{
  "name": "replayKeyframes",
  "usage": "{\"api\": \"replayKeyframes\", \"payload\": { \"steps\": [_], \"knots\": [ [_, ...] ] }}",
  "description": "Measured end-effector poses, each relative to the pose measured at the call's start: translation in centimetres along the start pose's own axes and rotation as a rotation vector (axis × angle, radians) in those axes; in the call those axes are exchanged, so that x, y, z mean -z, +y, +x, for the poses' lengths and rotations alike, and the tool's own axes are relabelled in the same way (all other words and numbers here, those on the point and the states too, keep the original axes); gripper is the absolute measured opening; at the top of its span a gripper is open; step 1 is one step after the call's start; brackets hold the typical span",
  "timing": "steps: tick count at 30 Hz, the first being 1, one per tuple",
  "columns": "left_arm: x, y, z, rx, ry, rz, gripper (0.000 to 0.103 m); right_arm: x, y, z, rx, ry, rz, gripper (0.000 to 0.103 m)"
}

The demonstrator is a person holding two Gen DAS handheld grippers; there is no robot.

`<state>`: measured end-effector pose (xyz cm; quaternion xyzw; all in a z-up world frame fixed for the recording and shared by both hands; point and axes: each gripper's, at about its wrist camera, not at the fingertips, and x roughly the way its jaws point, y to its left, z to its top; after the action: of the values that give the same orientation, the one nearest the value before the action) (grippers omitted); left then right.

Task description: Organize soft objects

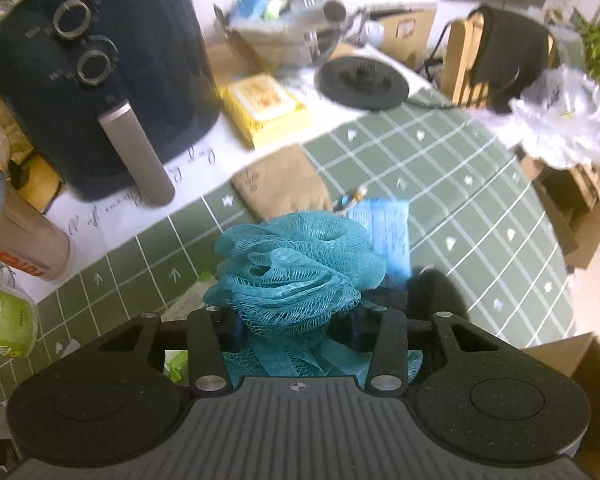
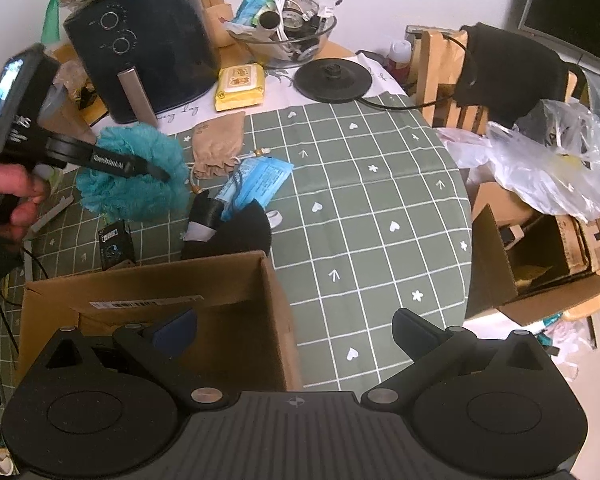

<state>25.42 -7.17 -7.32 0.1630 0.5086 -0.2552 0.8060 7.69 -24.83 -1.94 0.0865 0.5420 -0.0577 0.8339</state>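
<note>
At the left edge of the surface point(image 2: 380, 184), the left claw point(image 1: 288, 326) is clamping on the teal mesh bath pouf point(image 1: 292, 268), its pads pressing into the netting from both sides while the pouf is bulging out ahead of the fingers; in the right wrist view the pouf seems to be hanging just clear of the green checked cloth, though blur is making that hard to confirm. Right of it, toward the middle of the surface, a tan drawstring pouch point(image 2: 218, 146), a blue packet point(image 2: 260, 178) and a black soft item point(image 2: 240, 232) are lying close together, the black one touching the far wall of the open cardboard box point(image 2: 236, 292) that is sitting at the near edge. Farther right, the right claw point(image 2: 296, 330) is hovering with its fingers standing wide apart and nothing between them, above the box's right wall and the bare cloth beside it. The relation that matters for the coming move is likely this: the box is lying to the right of the held pouf and nearer the person, so the left hand is the one placed to carry it across and down into the opening, while the right hand is waiting empty.
</note>
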Motion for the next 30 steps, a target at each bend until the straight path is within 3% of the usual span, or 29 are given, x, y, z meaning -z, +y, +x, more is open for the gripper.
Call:
{"api": "replayKeyframes", "payload": {
  "steps": [9,18,24,30],
  "knots": [
    [0.5,0.4,-4.5,-0.008,-0.107,-0.086,0.042,-1.5,0.5,0.4,-0.014,-0.023,-0.072,0.103],
    [3.5,1.8,-8.9,-0.004,-0.196,-0.207,0.042,-5.1,1.4,3.0,-0.060,-0.030,-0.209,0.103],
    [6.0,2.8,-11.5,-0.012,-0.228,-0.279,0.042,-7.5,2.7,6.6,-0.133,0.030,-0.293,0.103],
    [8.2,3.5,-13.4,-0.030,-0.243,-0.332,0.042,-10.2,3.6,11.5,-0.176,0.164,-0.304,0.103]
  ]
}}
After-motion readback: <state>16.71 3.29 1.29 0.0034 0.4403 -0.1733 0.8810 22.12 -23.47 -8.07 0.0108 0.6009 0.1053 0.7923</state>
